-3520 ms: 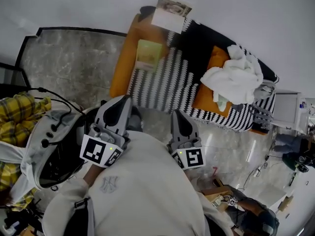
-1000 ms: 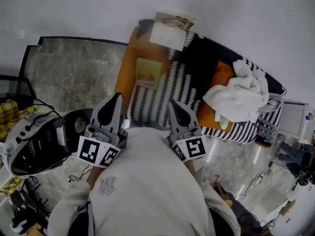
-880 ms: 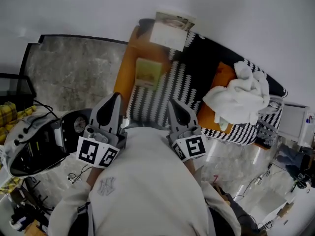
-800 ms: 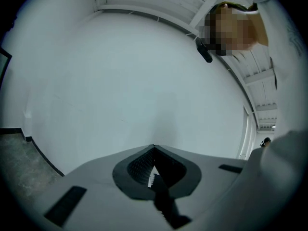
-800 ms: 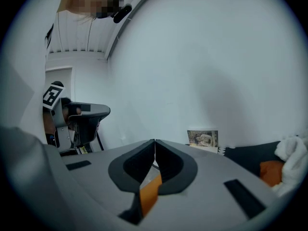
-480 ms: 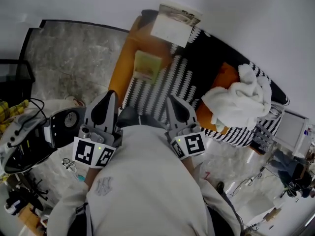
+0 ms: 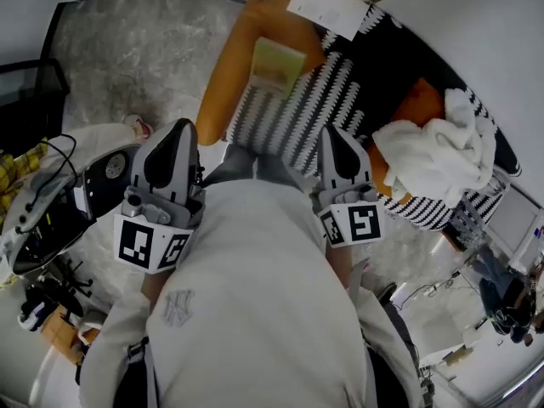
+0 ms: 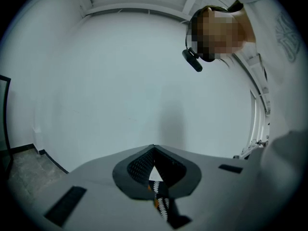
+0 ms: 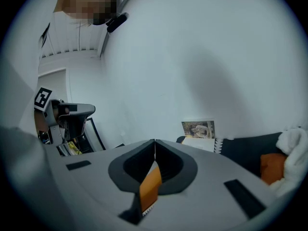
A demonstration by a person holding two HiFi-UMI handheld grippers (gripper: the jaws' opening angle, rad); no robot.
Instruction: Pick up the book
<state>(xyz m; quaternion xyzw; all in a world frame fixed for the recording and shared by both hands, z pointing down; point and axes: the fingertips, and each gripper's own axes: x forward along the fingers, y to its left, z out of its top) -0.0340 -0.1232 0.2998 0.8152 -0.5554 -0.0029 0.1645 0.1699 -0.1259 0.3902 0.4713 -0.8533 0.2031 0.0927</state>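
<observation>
Hovering low with jaws pressed together and nothing between them: left gripper (image 7: 174, 134) and right gripper (image 7: 334, 138). Lying flat on the striped sofa cover (image 7: 293, 121), ahead of both and touched by neither: green book (image 7: 278, 65). Heaped further right: white cloth (image 7: 433, 155).

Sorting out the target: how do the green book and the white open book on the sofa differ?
The green book lies shut and flat on the striped cover; the white book sits open at the sofa's back, one page up against the wall. The green book is smaller. Both rest on the sofa, ungripped.
</observation>
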